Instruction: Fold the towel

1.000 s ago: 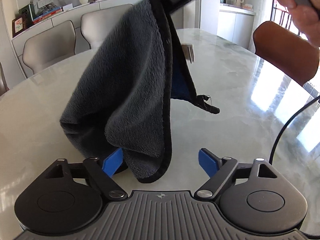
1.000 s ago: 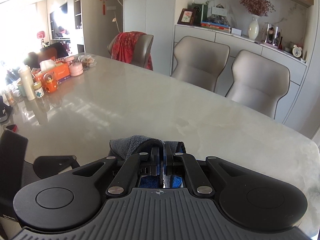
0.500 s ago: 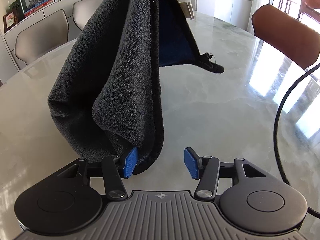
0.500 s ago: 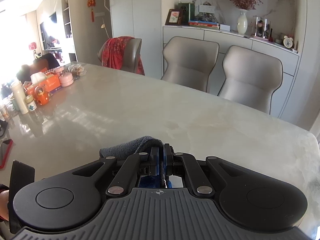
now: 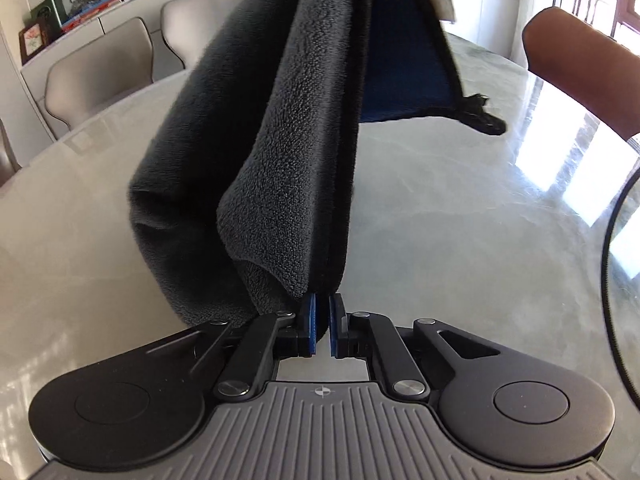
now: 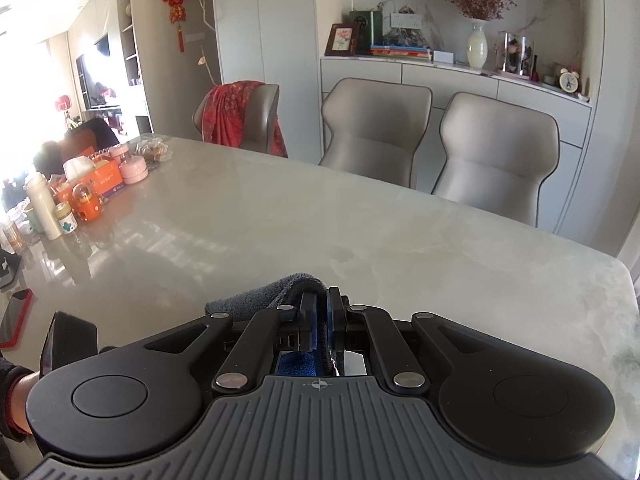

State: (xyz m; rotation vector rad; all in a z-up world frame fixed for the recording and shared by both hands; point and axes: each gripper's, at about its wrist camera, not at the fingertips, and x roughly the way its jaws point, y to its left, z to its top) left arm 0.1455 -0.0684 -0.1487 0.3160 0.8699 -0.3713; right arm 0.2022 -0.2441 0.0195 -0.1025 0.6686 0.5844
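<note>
Above the marble table (image 5: 460,240), the dark towel (image 5: 280,140) hangs soft and limp — best pinched at its hemmed edges — its low corner now nipped by the left claw (image 5: 320,320), which gaped a moment ago, while the right claw (image 6: 322,320) stays clenched on another edge.

Marble table (image 6: 280,232) carries orange box (image 6: 105,176), bottles (image 6: 42,204).

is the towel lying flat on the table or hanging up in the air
Hanging. The towel droops in bunched folds above the table, its lower edge pinched by the left gripper; the right gripper clamps another part.
</note>
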